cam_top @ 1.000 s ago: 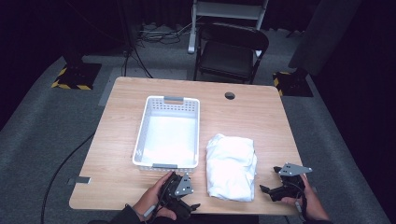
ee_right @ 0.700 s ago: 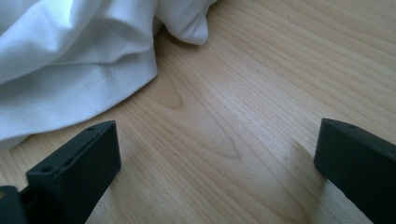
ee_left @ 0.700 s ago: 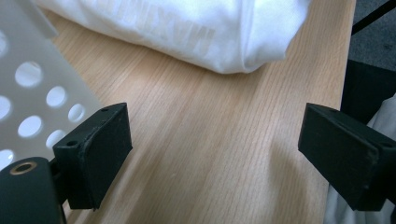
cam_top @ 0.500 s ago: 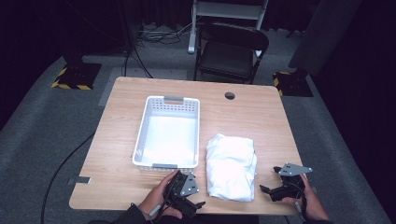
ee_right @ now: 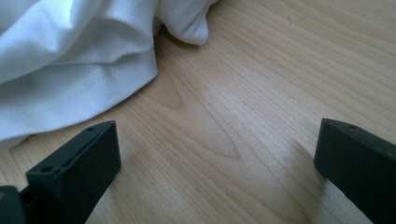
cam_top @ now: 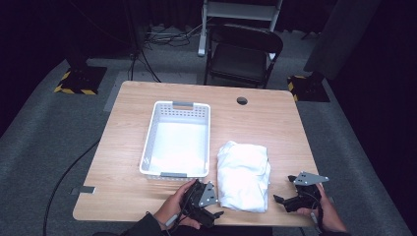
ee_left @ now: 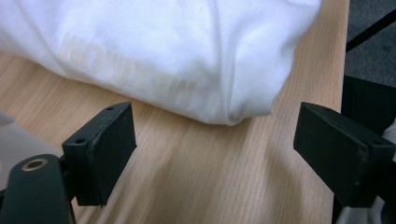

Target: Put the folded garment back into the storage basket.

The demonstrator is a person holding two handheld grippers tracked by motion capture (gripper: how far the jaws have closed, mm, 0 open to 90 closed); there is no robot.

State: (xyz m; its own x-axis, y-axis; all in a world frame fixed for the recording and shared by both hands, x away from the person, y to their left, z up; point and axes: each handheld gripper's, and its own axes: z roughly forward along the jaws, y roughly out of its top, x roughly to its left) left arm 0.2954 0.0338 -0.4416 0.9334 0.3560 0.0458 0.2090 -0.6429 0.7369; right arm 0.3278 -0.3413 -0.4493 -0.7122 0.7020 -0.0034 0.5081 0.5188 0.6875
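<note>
Scene: we sit at a wooden tabletop [cam_top: 255,118] holding a tool in each hand, with a folded white garment [cam_top: 244,174] lying near our edge, just right of a white basket [cam_top: 175,140].
Left tool [cam_top: 215,215]: released, with bare wood between its jaws; they have just been closing a little, and the garment's near corner [ee_left: 233,114] lies just ahead of them, untouched.
Right tool [cam_top: 279,200]: released and resting near the garment's right side; its hem [ee_right: 93,88] sits beyond the left jaw.
Step in hand: we judge that we are lining up to pinch the garment.
Doing it well: slide each lower jaw flat under the folded edge, catch all layers, and lift both sides evenly so the folds hold.
Basket: upright, slotted walls, nothing inside.
</note>
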